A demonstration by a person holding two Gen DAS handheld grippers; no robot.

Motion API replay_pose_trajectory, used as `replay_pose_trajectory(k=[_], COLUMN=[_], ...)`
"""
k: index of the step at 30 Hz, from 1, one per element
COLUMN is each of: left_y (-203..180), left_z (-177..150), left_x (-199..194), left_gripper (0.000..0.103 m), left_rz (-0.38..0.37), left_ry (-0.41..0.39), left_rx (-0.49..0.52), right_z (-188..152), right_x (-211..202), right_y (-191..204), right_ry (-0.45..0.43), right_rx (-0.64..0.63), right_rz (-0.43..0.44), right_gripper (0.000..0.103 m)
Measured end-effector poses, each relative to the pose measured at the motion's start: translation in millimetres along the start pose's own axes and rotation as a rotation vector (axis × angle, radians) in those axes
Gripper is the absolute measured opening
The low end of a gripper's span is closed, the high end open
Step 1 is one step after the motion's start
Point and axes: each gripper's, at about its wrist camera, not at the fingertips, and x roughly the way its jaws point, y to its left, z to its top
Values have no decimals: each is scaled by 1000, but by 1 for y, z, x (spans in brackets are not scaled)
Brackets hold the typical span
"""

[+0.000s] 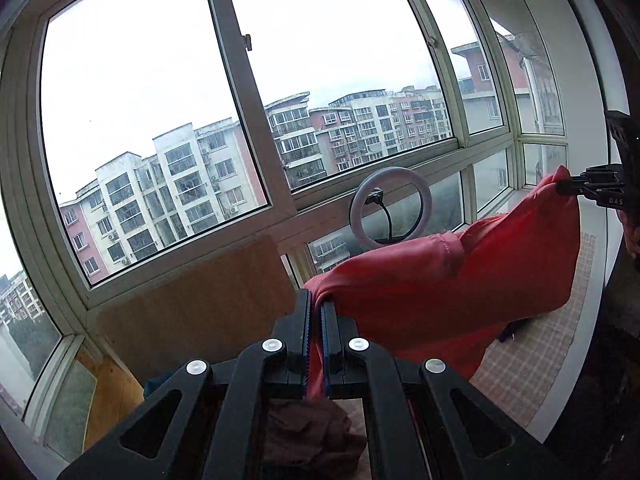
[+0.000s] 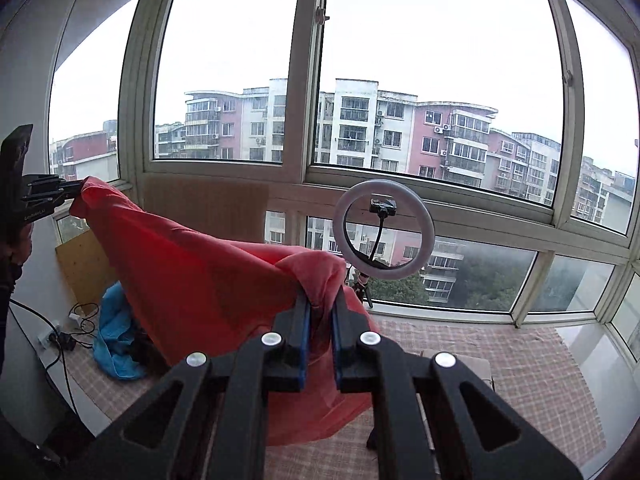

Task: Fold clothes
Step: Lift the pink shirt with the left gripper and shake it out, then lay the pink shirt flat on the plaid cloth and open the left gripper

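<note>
A red garment point(image 1: 460, 280) hangs in the air, stretched between my two grippers above a checked cloth surface. My left gripper point(image 1: 316, 300) is shut on one corner of the red garment; it also shows at the far left of the right wrist view point(image 2: 76, 190). My right gripper point(image 2: 322, 300) is shut on the other corner of the garment point(image 2: 208, 288); it also shows at the far right of the left wrist view point(image 1: 564, 186). The cloth sags between the two grips and its lower edge hangs near the surface.
A ring light point(image 2: 384, 228) on a small tripod stands by the window. A blue garment point(image 2: 114, 340) lies at the left next to cables and a power strip point(image 2: 60, 336). A dark maroon cloth point(image 1: 312, 440) lies below my left gripper. A wooden board point(image 1: 192, 304) leans on the window wall.
</note>
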Motion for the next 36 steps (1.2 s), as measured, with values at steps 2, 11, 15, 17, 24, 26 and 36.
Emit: replay_pose_trajectory(k=[2,11,15,17,24,26,36], left_y=[1,-10,-26,-27,-18,-21,-20], left_z=[2,-32,-62,-78,-151,-162,-225], left_x=[-13,86,201,277,427,413,222], left_gripper=[4,4,4,4,10,10,24], left_rz=[4,-54,-9,41,111,59,-74], left_ry=[-13,183,327,428,682,660,621], left_rx=[8,-10,-19,-91,-298,-294,-120], right_z=[1,-40,-63,-69,-112,-128,-229], right_x=[-16,50,164,235,398,385,227], right_y=[9,-14,-46,-63,-104,-102,-76], right_ry=[3,147,263,309,550,521,554], right_rx=[-10,47,56,66,137,135,217], right_rz=[28,23,-52,-116,-208,-165,54], right_gripper=[8,6,5,5,15,42,47])
